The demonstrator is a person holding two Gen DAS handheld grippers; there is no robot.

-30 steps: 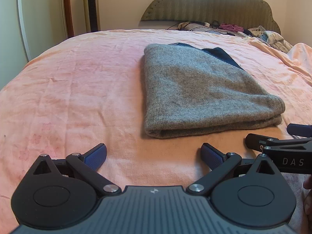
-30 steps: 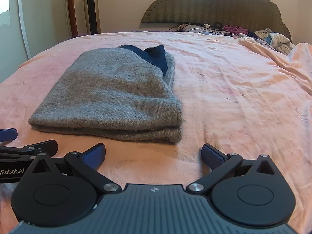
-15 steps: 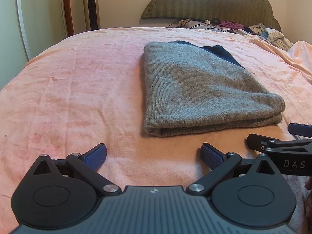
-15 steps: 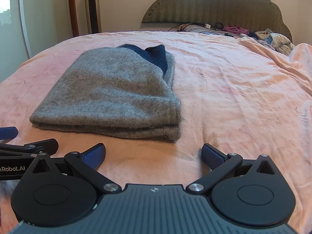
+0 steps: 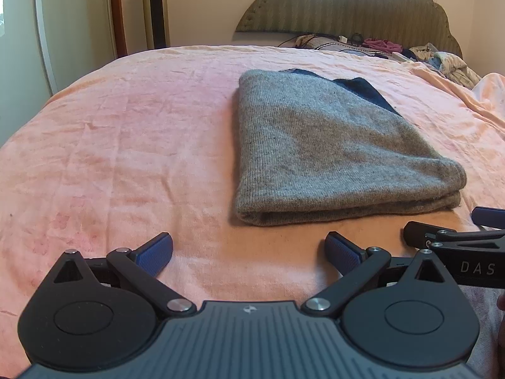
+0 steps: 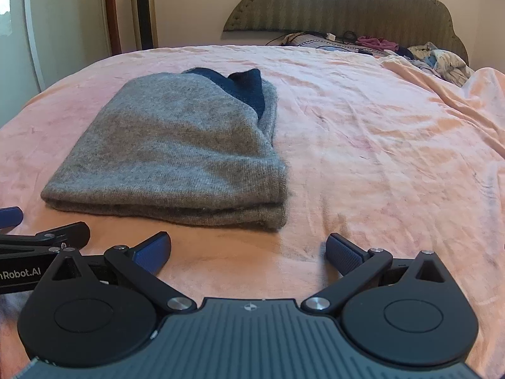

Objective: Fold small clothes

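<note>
A grey knit garment point(image 5: 331, 145) lies folded flat on the pink bedspread point(image 5: 126, 145), with a dark blue part point(image 5: 366, 90) showing at its far end. It also shows in the right wrist view point(image 6: 176, 148). My left gripper point(image 5: 249, 252) is open and empty, just short of the fold's near edge. My right gripper point(image 6: 249, 252) is open and empty, near the fold's near right corner. Each gripper's fingers show at the other view's edge, the right one point(image 5: 457, 237) and the left one point(image 6: 44, 237).
A padded headboard point(image 5: 347, 9) stands at the far end of the bed. Loose clothes and cables point(image 5: 394, 50) are piled below it at the far right. A tall heater or fan point(image 5: 154, 9) and a door frame stand at the far left.
Both grippers have drawn back slightly from the folded garment. They stay open. The garment has not moved.
</note>
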